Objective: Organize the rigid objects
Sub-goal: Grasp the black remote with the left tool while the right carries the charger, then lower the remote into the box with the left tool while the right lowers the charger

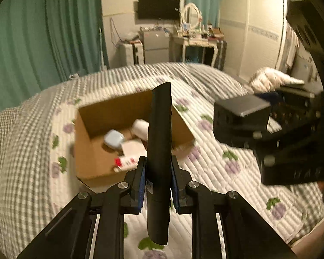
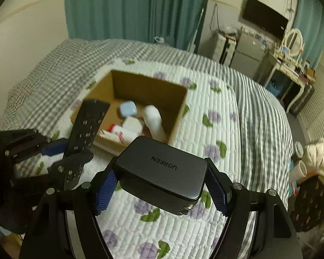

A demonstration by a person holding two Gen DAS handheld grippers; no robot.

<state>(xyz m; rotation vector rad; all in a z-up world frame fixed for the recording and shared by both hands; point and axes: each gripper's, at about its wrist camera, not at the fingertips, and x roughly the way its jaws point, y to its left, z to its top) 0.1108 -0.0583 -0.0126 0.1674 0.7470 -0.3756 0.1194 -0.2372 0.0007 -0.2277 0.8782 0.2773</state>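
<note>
a: starting with the left wrist view. the left hand-held gripper (image 1: pixel 157 183) is clamping a black remote control (image 1: pixel 158 151) between its blue pads (image 1: pixel 140 183), gripping it near the lower half so it is standing almost upright, edge-on to the camera.

b: and what is lying behind it?

a: an open cardboard box (image 1: pixel 92 157) is sitting on the bed (image 1: pixel 216 172), on a white quilt with purple flowers. inside, a pale blue case (image 1: pixel 113 138), a white bottle (image 1: pixel 140 127) and a white packet with a red mark (image 1: pixel 127 161) are showing. the remote is hanging above the box's near edge, not touching it.

b: is the other gripper showing there?

a: yes, at the right edge the right hand-held gripper (image 1: pixel 270 116) is carrying a dark grey charger block (image 1: pixel 242 105), above the quilt and to the right of the box.

b: now the right wrist view.

a: the right hand-held gripper (image 2: pixel 162 183) is squeezing the charger block (image 2: pixel 162 170), marked "ugreen", on its 2 sides with the blue pads (image 2: pixel 105 187); the jaws are standing fairly wide because the block is wide. metal prongs are poking out at its lower right corner. it is hovering over the quilt just short of the cardboard box (image 2: pixel 179 112).

b: and the left one?

a: at the left, the left hand-held gripper (image 2: pixel 71 157) is holding the remote control (image 2: pixel 88 125), button side facing the camera, tilting over the box's left corner.
</note>
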